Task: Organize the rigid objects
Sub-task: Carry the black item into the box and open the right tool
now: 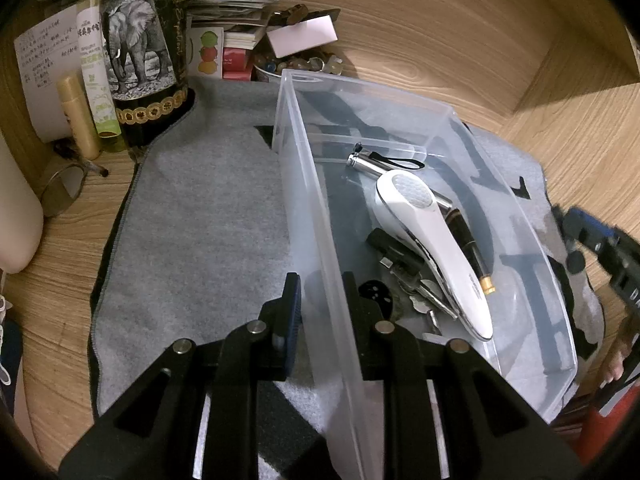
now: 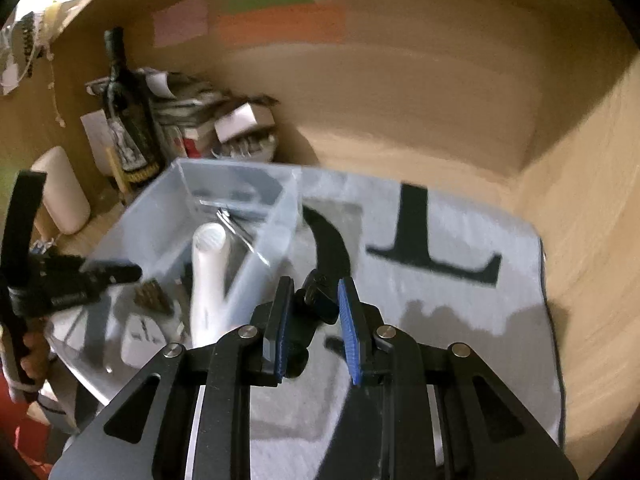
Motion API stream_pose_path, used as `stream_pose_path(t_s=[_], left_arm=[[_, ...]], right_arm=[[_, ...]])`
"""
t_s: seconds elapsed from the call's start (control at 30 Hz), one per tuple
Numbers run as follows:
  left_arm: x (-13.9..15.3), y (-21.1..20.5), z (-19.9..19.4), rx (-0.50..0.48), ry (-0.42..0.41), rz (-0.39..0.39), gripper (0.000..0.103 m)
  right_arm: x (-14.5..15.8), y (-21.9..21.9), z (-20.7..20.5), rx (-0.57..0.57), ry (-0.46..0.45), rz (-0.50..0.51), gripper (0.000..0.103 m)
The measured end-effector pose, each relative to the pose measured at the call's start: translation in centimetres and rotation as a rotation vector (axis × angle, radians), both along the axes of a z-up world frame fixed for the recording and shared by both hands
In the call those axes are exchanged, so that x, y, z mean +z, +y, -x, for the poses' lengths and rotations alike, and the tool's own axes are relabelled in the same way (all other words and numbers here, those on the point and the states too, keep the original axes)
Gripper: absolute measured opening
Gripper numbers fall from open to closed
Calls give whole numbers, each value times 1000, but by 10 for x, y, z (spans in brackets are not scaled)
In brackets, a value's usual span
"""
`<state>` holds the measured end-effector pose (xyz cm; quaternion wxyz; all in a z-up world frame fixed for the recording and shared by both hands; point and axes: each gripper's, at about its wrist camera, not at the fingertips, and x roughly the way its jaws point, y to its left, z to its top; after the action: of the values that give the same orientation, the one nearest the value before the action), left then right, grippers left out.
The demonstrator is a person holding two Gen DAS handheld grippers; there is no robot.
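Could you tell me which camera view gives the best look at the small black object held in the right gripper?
The right wrist view: the small black object sits close up between the right gripper fingers, though blurred. The left wrist view shows only part of that gripper at its edge, not the object.

Your left wrist camera sits just behind its own fingers, close over the near wall of the clear plastic bin (image 1: 320, 216), and looks steeply down into it and across the grey cloth (image 1: 200, 216) toward the bottle (image 1: 140, 52) in the desk's back corner. Your right wrist camera looks down less steeply from beside the bin (image 2: 240, 216), facing the wooden back wall (image 2: 400, 100). You see bin, cloth and bottle (image 2: 124, 120) in both.
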<state>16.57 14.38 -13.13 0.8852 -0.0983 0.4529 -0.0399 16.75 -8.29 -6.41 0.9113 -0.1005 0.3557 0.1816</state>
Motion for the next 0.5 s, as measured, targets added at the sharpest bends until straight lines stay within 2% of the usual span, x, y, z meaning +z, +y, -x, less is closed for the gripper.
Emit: stream_pose_path(t_s=[0.23,0.5], left_arm=[[0,0,0,0,1,3,20],[-1,0,-2,-2,5,2,20]], right_arm=[[15,25,-10,55,-52,-18,21],[8,58,-22,130,-20,-45,21]])
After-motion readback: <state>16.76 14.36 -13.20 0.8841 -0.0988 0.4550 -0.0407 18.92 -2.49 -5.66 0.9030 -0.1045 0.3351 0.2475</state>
